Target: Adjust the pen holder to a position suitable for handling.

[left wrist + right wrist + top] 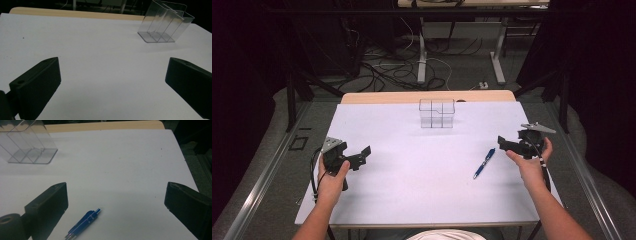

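Person is sitting at a table w/ a white sheet [412, 170] covering the top, holding one gripper in each hand. Left gripper [360, 156] is hovering over the left part of the sheet, jaws standing wide apart w/ nothing btwn them; in the left gripper view the left gripper [112, 82] is looking across bare white surface toward the clear organizer [165, 22], which is sitting farther off at upper right of that view. Right gripper [507, 144] is hovering near the sheet's right edge, jaws also spread wide, gripping nothing. Blue pen [483, 163] is lying flat on the sheet, just beside the right gripper on its inner side, angled diagonally, not touching the jaws. In the right gripper view the pen [83, 223] is lying low in frame, close to the jaw at that view's left but apart from it, w/ the right gripper [116, 202] open above the sheet. Clear organizer [437, 113] is standing upright at the far middle of the sheet, w/ several compartments, well apart from pen and both grippers; it's also showing at top left in the right gripper view as the clear organizer [27, 143].
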`<state>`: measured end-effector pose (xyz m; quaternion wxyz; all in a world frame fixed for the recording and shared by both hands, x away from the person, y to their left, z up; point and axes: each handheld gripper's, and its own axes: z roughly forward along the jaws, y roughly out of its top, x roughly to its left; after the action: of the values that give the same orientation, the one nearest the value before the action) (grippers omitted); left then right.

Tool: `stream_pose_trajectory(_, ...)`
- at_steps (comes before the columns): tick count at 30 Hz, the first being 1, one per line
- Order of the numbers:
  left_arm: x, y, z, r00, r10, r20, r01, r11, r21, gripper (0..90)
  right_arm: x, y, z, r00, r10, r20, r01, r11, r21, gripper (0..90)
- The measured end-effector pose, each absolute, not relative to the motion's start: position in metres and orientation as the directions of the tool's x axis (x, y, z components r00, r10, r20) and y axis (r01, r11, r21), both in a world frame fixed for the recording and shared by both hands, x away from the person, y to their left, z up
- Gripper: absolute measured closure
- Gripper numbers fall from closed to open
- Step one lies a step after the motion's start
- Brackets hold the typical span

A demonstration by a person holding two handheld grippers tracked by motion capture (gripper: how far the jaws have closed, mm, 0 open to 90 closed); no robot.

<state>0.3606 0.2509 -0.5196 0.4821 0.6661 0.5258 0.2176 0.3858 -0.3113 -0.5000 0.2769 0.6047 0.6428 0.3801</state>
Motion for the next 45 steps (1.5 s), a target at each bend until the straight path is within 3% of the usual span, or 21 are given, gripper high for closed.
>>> stream_pose_trajectory(5,0.360,0.251,-0.519,0.352,0.912,-0.211,0.490,0.012,0.871,0.0,0.388,-0.303,-0.495,-0.168,0.984,0.060,0.574,0.048,0.817,6.3)
stream_pose_trajectory(9,0.359,0.251,-0.519,0.356,0.912,-0.205,0.484,0.008,0.875,0.0,0.392,-0.294,-0.488,-0.213,0.977,-0.009,0.554,0.128,0.823,15.6)
stream_pose_trajectory(18,0.358,0.251,-0.519,0.372,0.911,-0.175,0.489,-0.032,0.872,0.0,0.406,-0.272,-0.467,-0.345,0.937,-0.061,0.510,0.241,0.826,29.6)
stream_pose_trajectory(27,0.356,0.252,-0.519,0.378,0.910,-0.170,0.490,-0.041,0.871,0.0,0.419,-0.245,-0.449,-0.485,0.868,-0.102,0.441,0.344,0.829,34.8)
stream_pose_trajectory(45,0.355,0.254,-0.521,0.381,0.906,-0.185,0.495,-0.030,0.868,0.0,0.449,-0.187,-0.427,-0.611,0.746,-0.264,0.369,0.564,0.738,36.5)
